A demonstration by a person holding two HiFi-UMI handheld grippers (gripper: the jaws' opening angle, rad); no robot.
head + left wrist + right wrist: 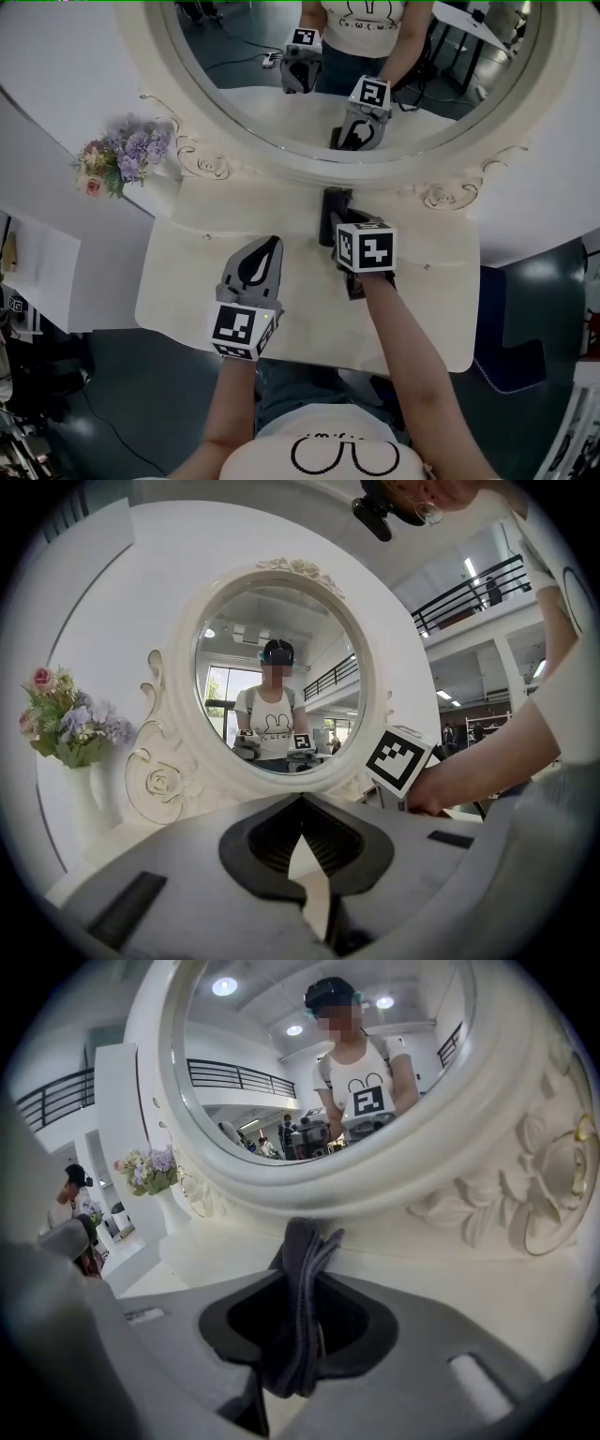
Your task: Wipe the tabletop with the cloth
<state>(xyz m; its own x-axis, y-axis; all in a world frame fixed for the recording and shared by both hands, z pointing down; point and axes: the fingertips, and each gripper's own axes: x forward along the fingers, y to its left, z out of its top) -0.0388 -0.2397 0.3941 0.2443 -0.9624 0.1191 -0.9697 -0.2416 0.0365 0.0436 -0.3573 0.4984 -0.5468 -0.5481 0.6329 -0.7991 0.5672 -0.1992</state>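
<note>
In the lower centre of the head view, the left gripper (270, 246) is hovering over the tabletop (183, 281) with its jaws together, carrying nothing. Just right of it, the right gripper (337, 223) is pinching the folded dark cloth (335, 200) at the table's middle. Whether the cloth is pressing on the surface I cannot tell. Beyond, the mirror (309, 169) is filling the top of the frame. The wiping seems to be just starting. Next, the cloth needs pressing flat and sweeping sideways.
</note>
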